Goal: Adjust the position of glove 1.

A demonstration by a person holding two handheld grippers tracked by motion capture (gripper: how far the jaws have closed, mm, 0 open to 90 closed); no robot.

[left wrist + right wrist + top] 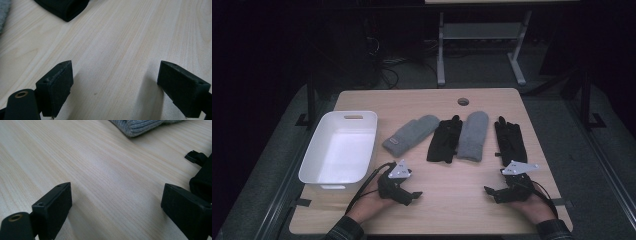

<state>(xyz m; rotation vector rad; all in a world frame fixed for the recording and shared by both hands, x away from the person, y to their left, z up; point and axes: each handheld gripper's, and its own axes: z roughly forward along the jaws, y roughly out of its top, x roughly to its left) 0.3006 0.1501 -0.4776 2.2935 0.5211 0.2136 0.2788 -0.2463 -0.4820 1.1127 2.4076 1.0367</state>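
Left gripper (411, 195): I hold it low over the table (452, 200), fingers spread wide with bare wood between them; nothing is gripped.

Right gripper (490, 192): likewise low over the table, fingers wide apart and empty, pointing toward my left gripper.

Inner black glove (445, 139): lies flat ahead of the left fingers, well apart from them; its cuff edge (62, 8) shows beyond the fingertips in the left gripper view.

Inner grey mitten (473, 135): lies ahead of the right fingers and touches the inner black glove; its ribbed cuff (136, 125) shows past the fingertips in the right gripper view.

Outer black glove (510, 141): just beyond the right gripper, nearest of the four to any fingers; its dark edge (201, 181) sits beside the right-hand finger.

Outer grey mitten (411, 134): lies tilted, ahead and slightly outward of the left fingers.

White bin (340, 149): stands beside the left gripper on its outer side, hollow and open-topped.

Step in hand, as I judge it: the first reach for a glove. I would bring one finger under a cuff edge, pinch the fabric there and lift cleanly.

Obstructions: the touching glove and mitten may drag together, so I would grip away from their shared edge. The bin's near wall stands close to my left gripper's path.
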